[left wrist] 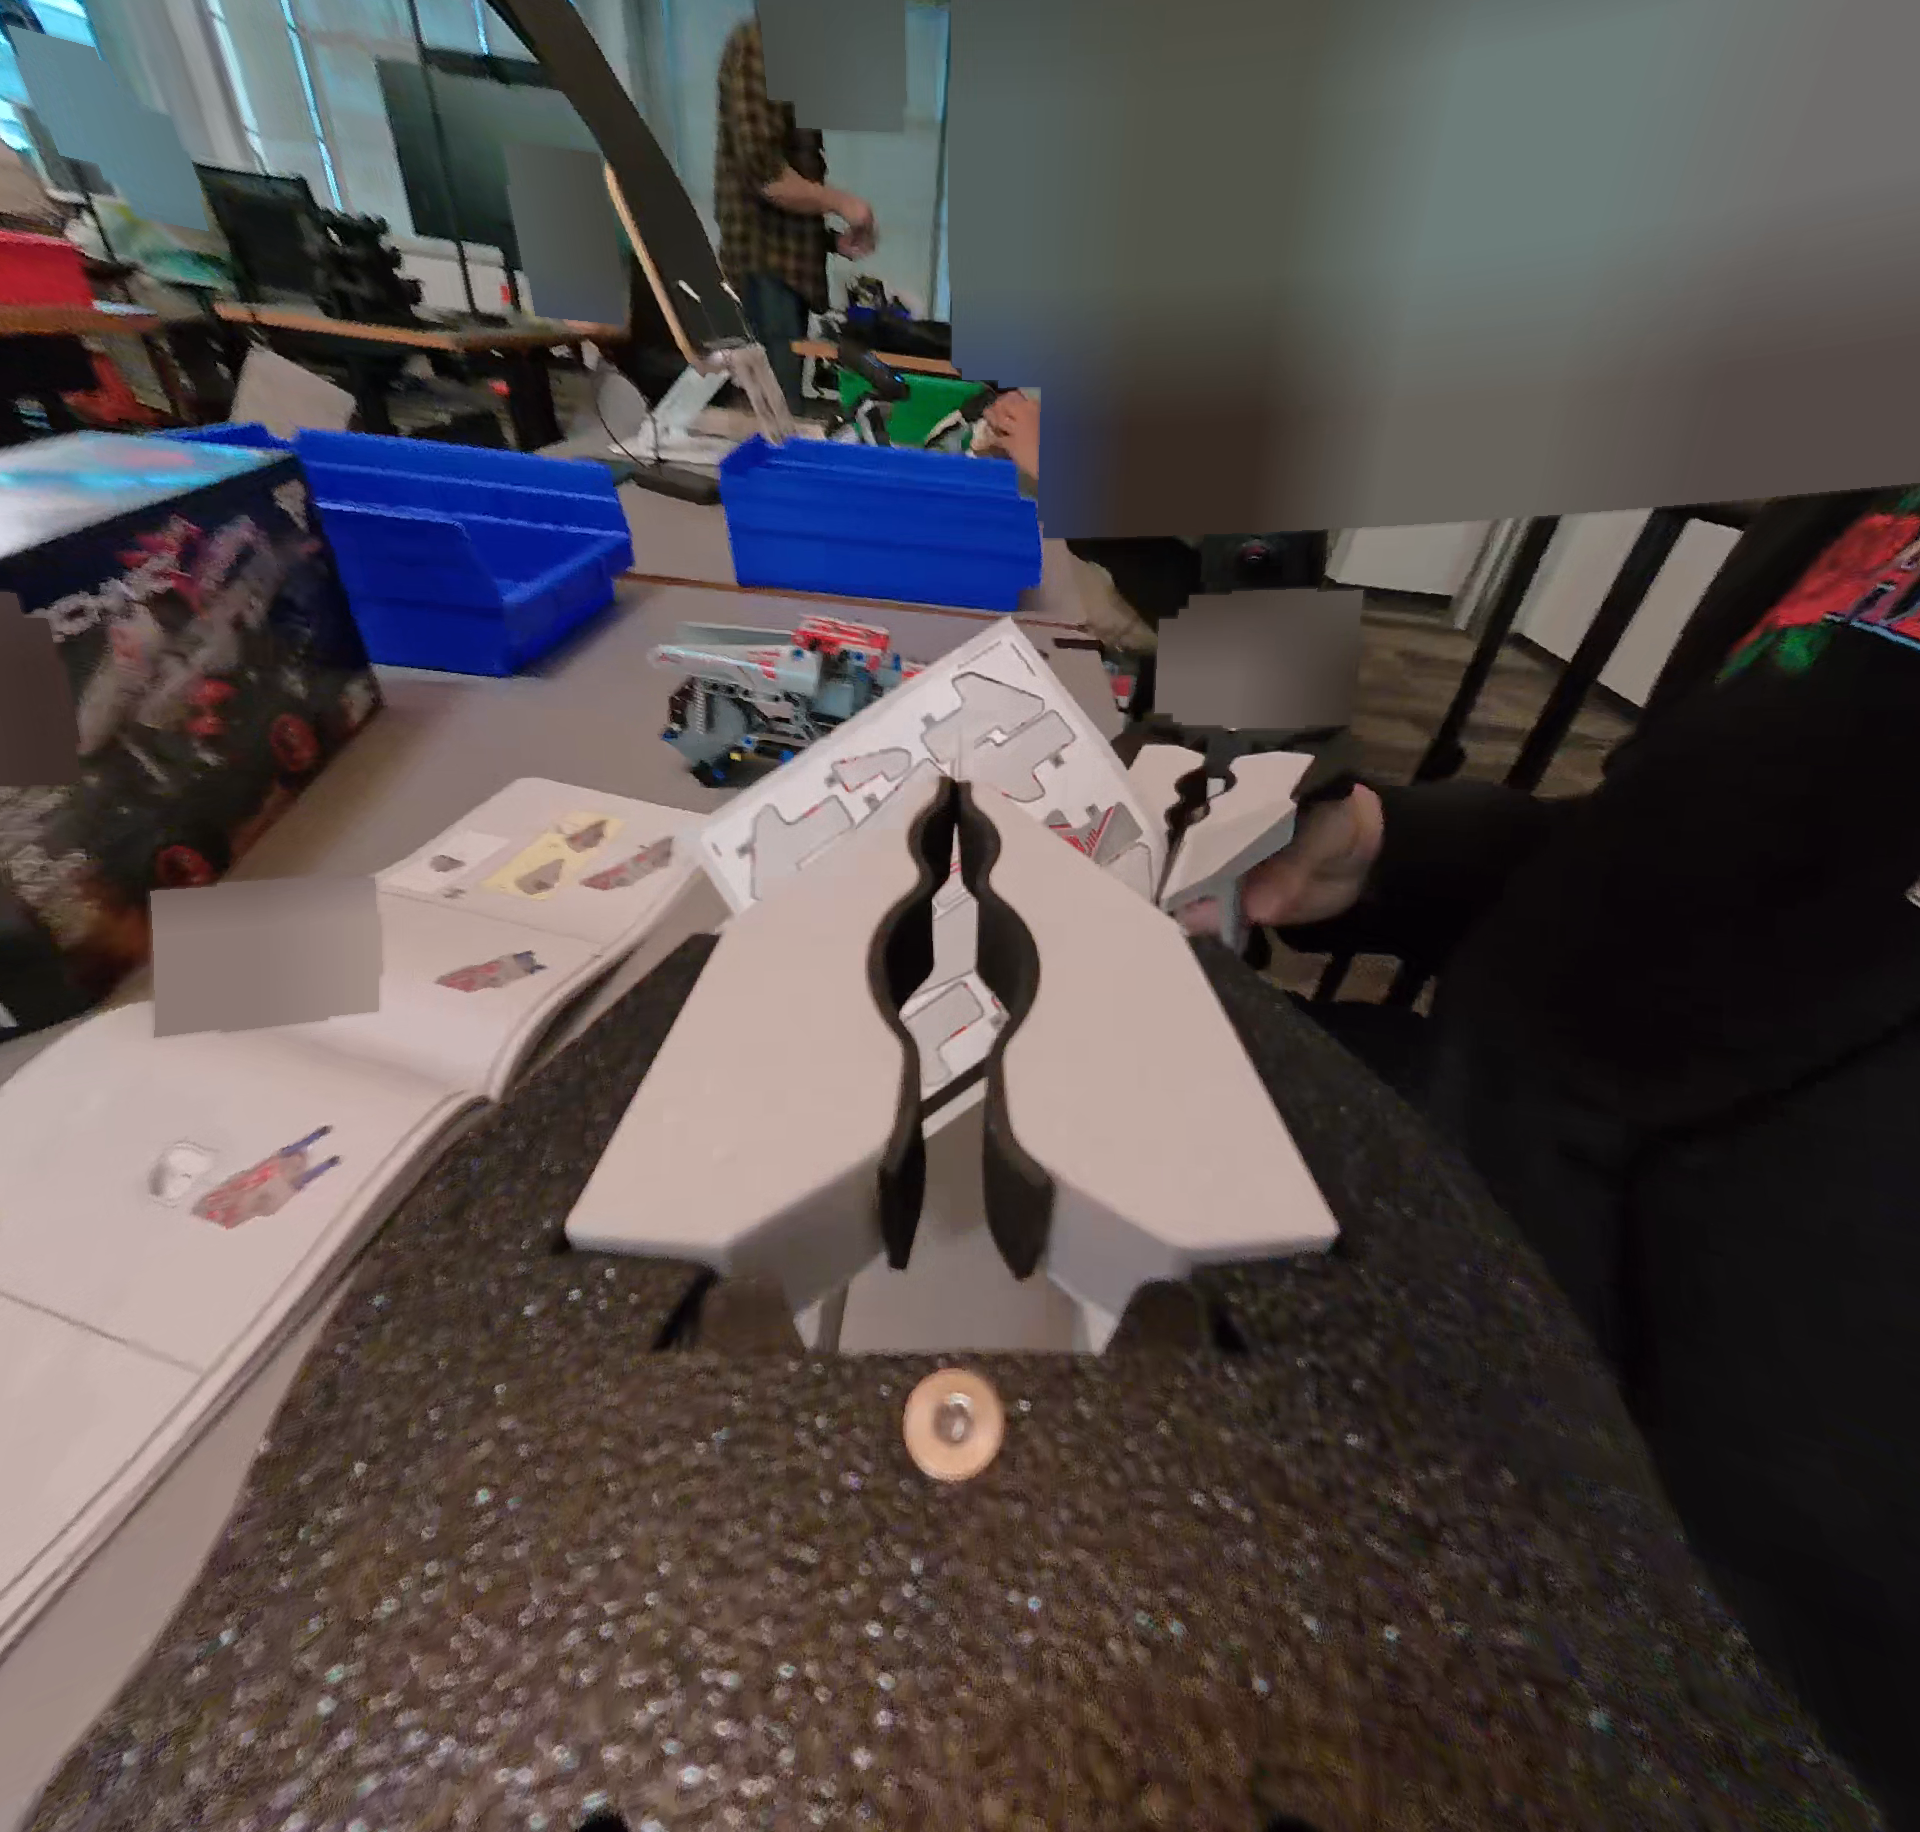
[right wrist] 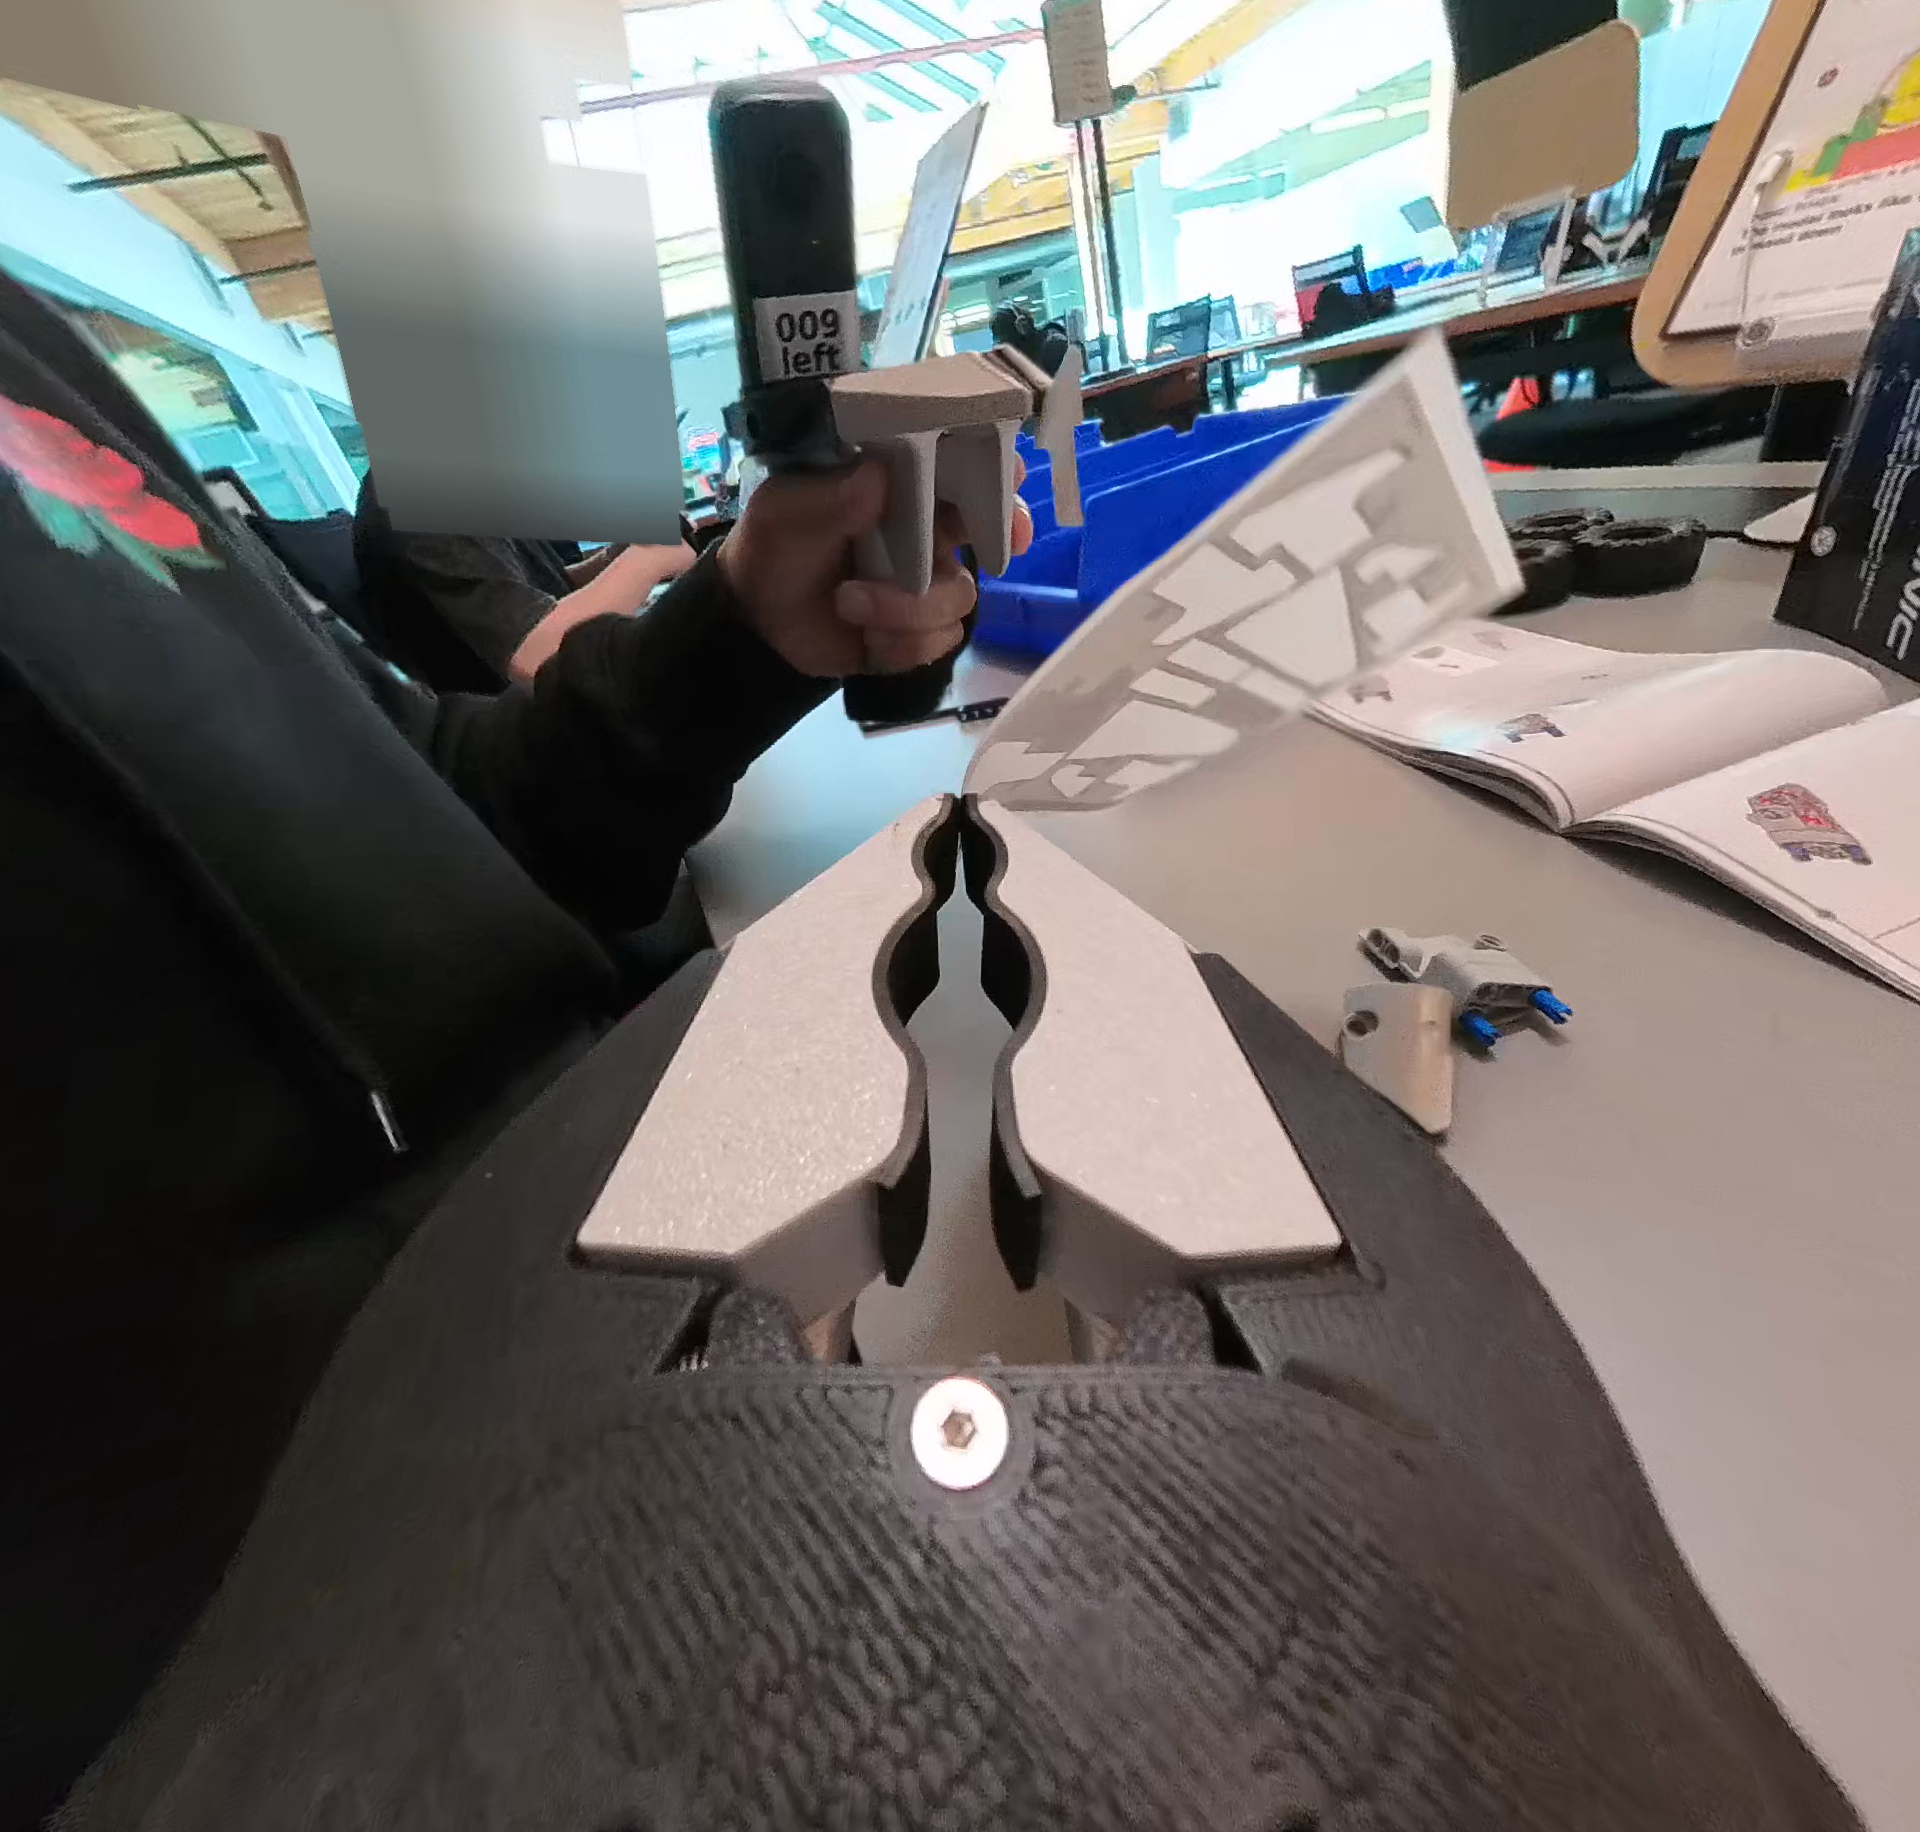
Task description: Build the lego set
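1. Currently, the right claw (right wrist: 961, 806) is clenched on the lower corner of the sticker sheet (right wrist: 1247, 619) and holds it in the air above the tabletop (right wrist: 1195, 951), slanting up and away from the fingertips.
2. The left claw (left wrist: 956, 795) is pressed closed with nothing visible between its tips. It hovers near the sheet, apart from it.
3. The partly built model (left wrist: 779, 691) stands on the tabletop beyond the sheet, in front of two blue bins (left wrist: 468, 556).
4. A small grey sub-assembly (right wrist: 1444, 1003) with blue pins lies on the tabletop to the right of the right claw. The open instruction booklet (right wrist: 1662, 743) lies just past it.
5. Handling, as judged:
   - The sheet is thin, light and limp, and it bows under its own weight. Grip it at a bare margin or corner, never across a printed decal.
   - A single-corner hold lets the sheet swing. A second hold on the opposite edge would likely steady it.
   - The decals probably crease or tear easily. Peel slowly.
   - The sub-assembly is rigid and light. Grip it on the flat grey faces, clear of the protruding pins.
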Motion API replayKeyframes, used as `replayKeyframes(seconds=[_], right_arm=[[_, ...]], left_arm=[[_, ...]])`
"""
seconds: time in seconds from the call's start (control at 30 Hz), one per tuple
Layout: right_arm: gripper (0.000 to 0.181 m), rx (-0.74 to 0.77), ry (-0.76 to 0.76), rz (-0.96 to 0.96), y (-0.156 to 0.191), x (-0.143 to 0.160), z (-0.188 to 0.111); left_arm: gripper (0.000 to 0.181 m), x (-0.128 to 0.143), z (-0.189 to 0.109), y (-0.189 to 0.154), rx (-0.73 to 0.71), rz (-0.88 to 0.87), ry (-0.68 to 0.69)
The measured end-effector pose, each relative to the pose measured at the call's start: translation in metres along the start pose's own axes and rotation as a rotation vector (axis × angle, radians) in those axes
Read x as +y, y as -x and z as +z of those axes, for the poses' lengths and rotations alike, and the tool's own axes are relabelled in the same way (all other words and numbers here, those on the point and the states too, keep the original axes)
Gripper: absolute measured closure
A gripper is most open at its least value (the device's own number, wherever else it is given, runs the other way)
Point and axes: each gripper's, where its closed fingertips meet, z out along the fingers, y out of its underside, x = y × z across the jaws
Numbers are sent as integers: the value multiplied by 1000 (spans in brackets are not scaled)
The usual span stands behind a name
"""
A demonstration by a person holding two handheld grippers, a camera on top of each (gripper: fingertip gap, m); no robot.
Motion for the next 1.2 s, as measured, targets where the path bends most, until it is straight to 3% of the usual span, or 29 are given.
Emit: replayKeyframes(seconds=[0.17,0.33,0.43,0.53,0.7,0.77,0.93,1.07,1.2], right_arm=[[181,27,116,-35,-10,-47,-1],[181,55,295,-182,-70,-120,4],[181,21,314,-162,-121,-166,25],[181,-107,213,-114,-143,-219,62],[181,-326,120,-27,-183,-265,107],[181,-346,151,107,-214,-257,109],[181,-109,268,501,-308,-191,96],[181,29,339,566,-338,-165,88],[181,110,478,589,-343,-139,81]], left_arm=[[181,-21,-13,18,-68,68,-64],[181,-23,-11,28,-37,21,-127],[181,-17,-10,35,-43,8,-118],[181,-16,-14,38,-42,-5,-125],[181,-9,-20,48,-75,-6,-112],[181,-3,-20,52,-96,0,-90],[181,11,-19,60,-120,3,-44],[181,14,-15,61,-102,-13,-44],[181,15,-13,61,-98,-16,-41]])
